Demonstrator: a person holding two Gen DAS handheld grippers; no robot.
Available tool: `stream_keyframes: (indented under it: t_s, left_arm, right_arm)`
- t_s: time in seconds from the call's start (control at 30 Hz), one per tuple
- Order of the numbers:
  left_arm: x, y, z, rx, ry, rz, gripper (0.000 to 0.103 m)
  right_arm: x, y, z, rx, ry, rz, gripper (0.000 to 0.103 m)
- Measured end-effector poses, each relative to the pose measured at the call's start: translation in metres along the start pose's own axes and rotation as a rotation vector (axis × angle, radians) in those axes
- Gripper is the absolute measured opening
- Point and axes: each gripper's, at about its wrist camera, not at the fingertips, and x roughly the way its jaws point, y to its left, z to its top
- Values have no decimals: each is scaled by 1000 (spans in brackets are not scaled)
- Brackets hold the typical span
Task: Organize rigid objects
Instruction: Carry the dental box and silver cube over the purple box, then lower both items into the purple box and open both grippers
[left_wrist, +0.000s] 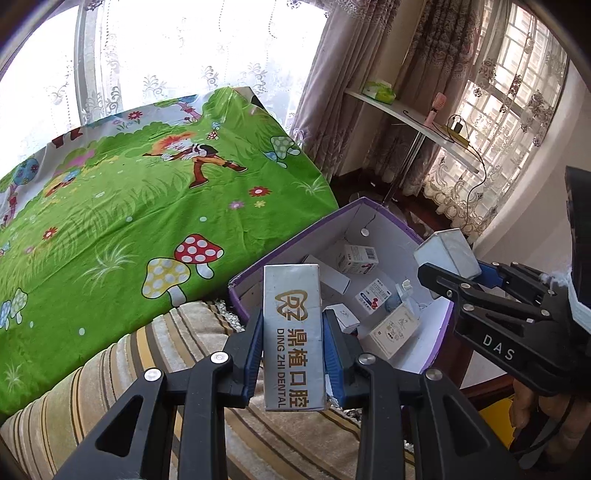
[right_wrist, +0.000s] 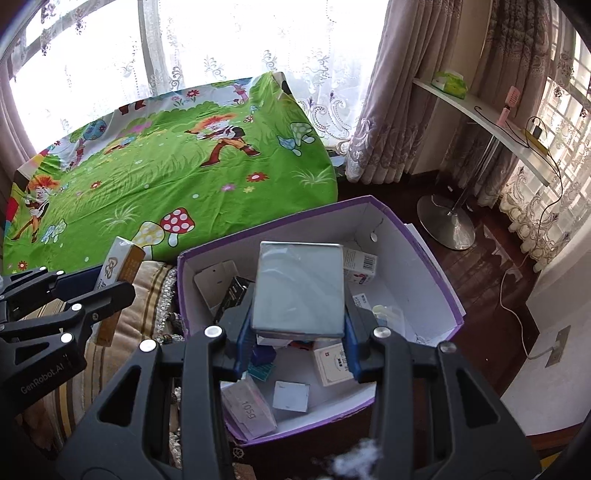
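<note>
Low centre of the left view, the left tongs (left_wrist: 291, 354) grip a tall dental carton (left_wrist: 291, 332), short of the purple box (left_wrist: 258, 269). The right tongs (right_wrist: 299, 332) clamp a grey packet (right_wrist: 299, 288) over it. Likely step: lower, then release inside.

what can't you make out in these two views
- Right wrist view: the grey box in the right gripper hides the items beneath it in the purple box.
- Left wrist view: the dental box in the left gripper covers the purple box's near corner.
- Small cartons' print: too small.
</note>
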Motion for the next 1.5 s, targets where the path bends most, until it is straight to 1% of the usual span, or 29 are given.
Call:
stream_keyframes:
  t_s: [0.17,0.3,0.33,0.37,0.4,0.43,0.47,0.5,0.57,0.67,0.73,0.8,0.83,0.93,0.97,1.0,1.03,1.23,1.37,1.5]
  left_arm:
    - [5,-9,0,9,6,-8,33]
    - [10,-11,1,6,20,-18,33]
    - [11,-11,1,6,24,-22,35]
    - [12,-12,0,5,26,-24,40]
    - [12,-12,0,6,26,-26,42]
    - [11,-13,0,8,25,-26,48]
    - [11,-14,0,11,22,-26,53]
    - [10,-14,0,16,21,-26,56]
    - [10,-16,-1,23,25,-26,65]
    - [10,-18,-4,28,42,-10,72]
    - [9,-20,-6,41,45,-3,74]
    - [7,-25,-9,59,49,13,83]
    - [6,-27,-11,69,54,13,88]
    - [4,-30,-16,71,67,-25,93]
    - [3,-31,-17,66,73,-28,98]
    - [2,-33,-18,69,72,-19,100]
    - [1,-35,-19,77,66,-9,102]
    - [2,-39,-20,96,68,3,102]
    - [4,-41,-21,108,74,4,102]
    - [4,-43,-22,113,74,-13,102]
  right_arm:
    - [4,-16,-7,34,2,-16,44]
    - [6,-22,-10,47,9,-27,45]
    - [6,-22,-10,47,11,-27,47]
    - [6,-23,-11,50,13,-26,51]
    - [6,-24,-11,54,12,-23,60]
    - [5,-24,-12,56,8,-18,65]
    - [4,-24,-12,56,6,-16,67]
    - [4,-23,-13,53,6,-17,69]
    - [4,-22,-14,49,12,-16,70]
    - [2,-23,-17,46,16,-14,70]
    - [1,-24,-18,46,16,-14,70]
    - [-1,-26,-20,48,18,-14,70]
    - [-2,-27,-21,48,19,-15,71]
    - [-5,-30,-26,51,23,-19,71]
    - [-5,-31,-28,53,26,-19,71]
    - [-6,-31,-29,54,29,-20,71]
    - [-6,-32,-32,55,33,-20,71]
    - [-4,-36,-42,63,55,-27,71]
    - [-2,-39,-44,73,61,-26,71]
    - [-2,-38,-44,69,62,-21,71]
